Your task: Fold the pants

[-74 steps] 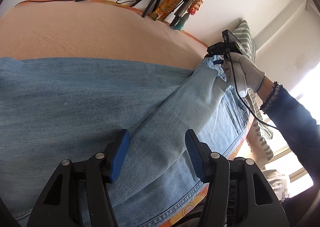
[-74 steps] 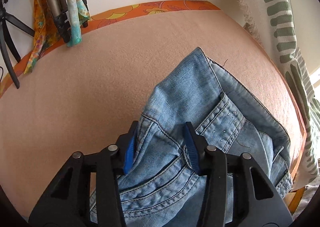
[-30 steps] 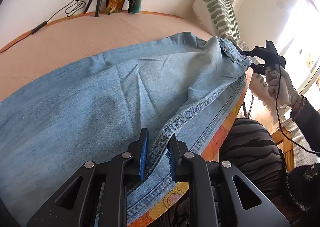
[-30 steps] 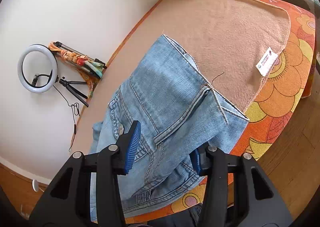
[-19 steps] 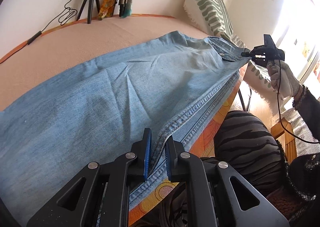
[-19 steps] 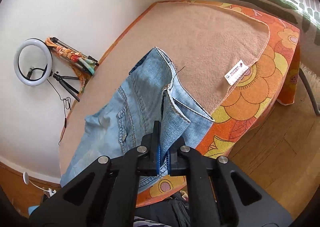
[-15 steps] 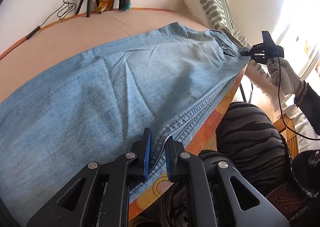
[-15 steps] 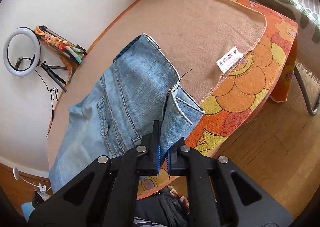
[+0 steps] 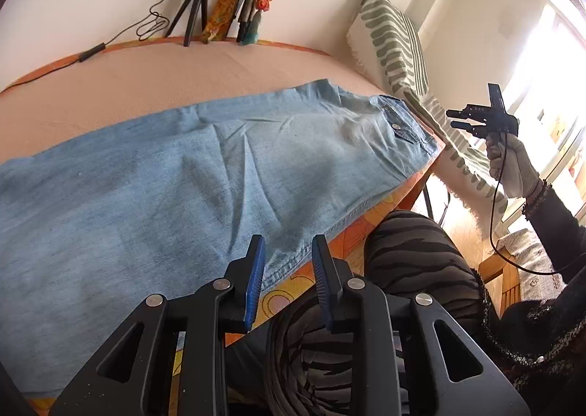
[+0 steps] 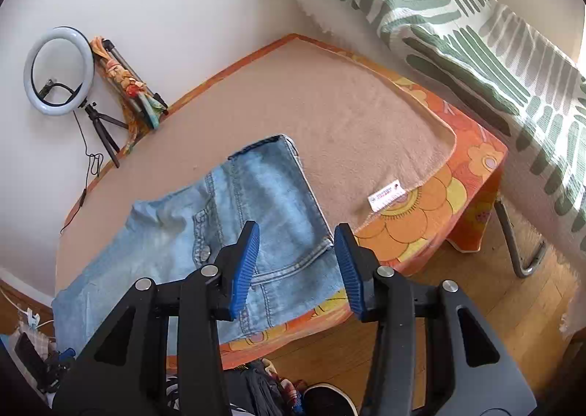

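The jeans (image 9: 205,174) lie flat before me on the counter (image 9: 154,86), light blue denim folded lengthwise, one leg over the other. The waistband (image 10: 300,188), its metal button (image 10: 205,252) facing up, sits at my right; the outer seam runs along the near edge, slightly overhanging it.

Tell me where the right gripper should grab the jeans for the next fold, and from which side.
Probably the waistband corner of the jeans nearest the table edge. It lies flat and slightly overhangs, so the open right gripper can come in from the near side, one finger under the thick hem. The left gripper is open too.
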Available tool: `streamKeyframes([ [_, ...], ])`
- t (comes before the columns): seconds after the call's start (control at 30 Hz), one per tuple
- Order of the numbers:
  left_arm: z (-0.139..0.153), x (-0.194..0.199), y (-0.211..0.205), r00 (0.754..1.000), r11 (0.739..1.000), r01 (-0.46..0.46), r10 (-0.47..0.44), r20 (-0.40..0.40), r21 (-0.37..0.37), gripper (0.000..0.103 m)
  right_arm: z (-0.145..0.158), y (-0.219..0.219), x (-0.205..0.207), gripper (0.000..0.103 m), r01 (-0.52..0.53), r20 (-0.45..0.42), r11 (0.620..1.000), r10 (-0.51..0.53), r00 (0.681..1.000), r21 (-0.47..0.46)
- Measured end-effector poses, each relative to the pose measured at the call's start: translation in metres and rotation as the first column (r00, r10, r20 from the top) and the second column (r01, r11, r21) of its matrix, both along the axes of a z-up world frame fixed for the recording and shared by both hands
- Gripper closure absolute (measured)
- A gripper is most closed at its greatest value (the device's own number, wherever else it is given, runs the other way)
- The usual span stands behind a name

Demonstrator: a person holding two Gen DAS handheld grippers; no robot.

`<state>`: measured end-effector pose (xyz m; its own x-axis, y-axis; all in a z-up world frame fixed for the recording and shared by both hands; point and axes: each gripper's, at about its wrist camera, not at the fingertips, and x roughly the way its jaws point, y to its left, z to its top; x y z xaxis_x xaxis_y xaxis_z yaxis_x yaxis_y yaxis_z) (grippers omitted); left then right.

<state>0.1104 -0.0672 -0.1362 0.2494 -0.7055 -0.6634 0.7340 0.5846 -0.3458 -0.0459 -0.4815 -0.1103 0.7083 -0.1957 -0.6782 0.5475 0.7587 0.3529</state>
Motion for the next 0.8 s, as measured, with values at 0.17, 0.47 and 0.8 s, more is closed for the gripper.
streamKeyframes([
  [0.17, 0.001, 0.011, -0.007, 0.999, 0.999, -0.047, 0.048, 0.019, -0.014, 0.068, 0.017, 0.037, 0.080, 0.045, -0.200, 0.011, 0.977, 0.201, 0.979, -0.072],
  [0.47, -0.030, 0.021, -0.052, 1.000, 1.000, -0.023, 0.023, 0.006, 0.007, 0.068, -0.009, 0.087, 0.219, 0.042, -0.466, -0.066, 0.883, 0.462, 0.884, -0.055],
  [0.8, -0.041, 0.020, -0.047, 0.999, 0.999, -0.033, 0.033, -0.017, 0.001, 0.068, -0.053, 0.121, 0.298, 0.030, -0.618, -0.148, 0.786, 0.613, 0.776, 0.016],
])
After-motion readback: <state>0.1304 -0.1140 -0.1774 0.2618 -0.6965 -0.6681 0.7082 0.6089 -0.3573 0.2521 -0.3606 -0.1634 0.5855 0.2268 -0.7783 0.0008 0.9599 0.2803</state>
